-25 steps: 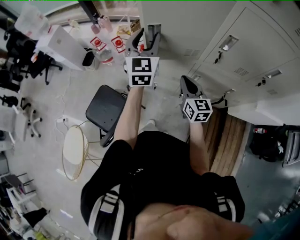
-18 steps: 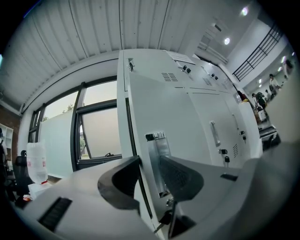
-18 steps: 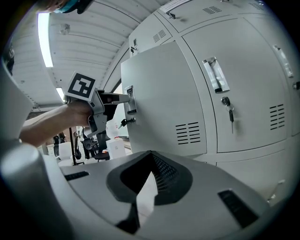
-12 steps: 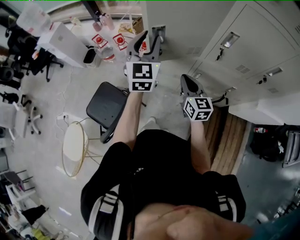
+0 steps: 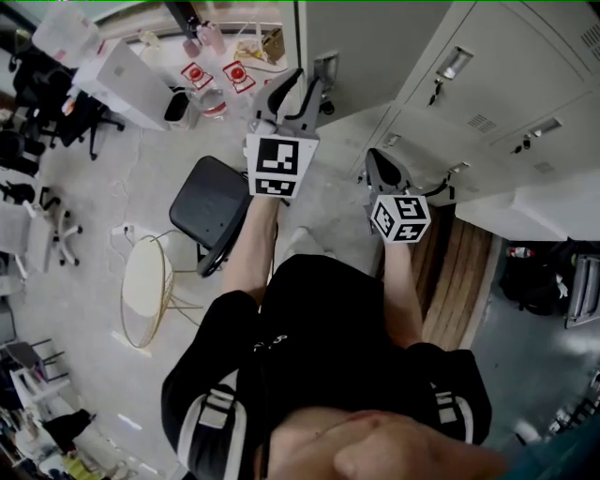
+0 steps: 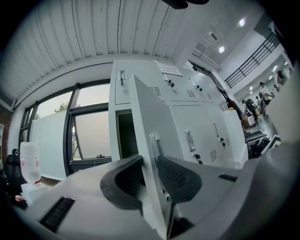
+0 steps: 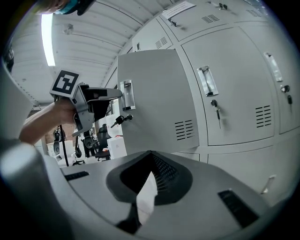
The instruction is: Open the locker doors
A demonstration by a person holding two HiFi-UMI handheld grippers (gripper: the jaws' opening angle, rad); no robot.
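My left gripper (image 6: pixel 150 165), jaws just closing, clamps the edge of the pale grey metal locker door (image 6: pixel 149 110); I should pull steadily along its swing.

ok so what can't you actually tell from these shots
Left gripper view: whether the left tongs, which have just been closing, already press on the open locker door edge between them.
Left gripper view: inside of the open locker; dark and partly behind the door.
Right gripper view: print on the paper sheet; too small.
Right gripper view: the lower locker; cut off by the shut right tongs body.
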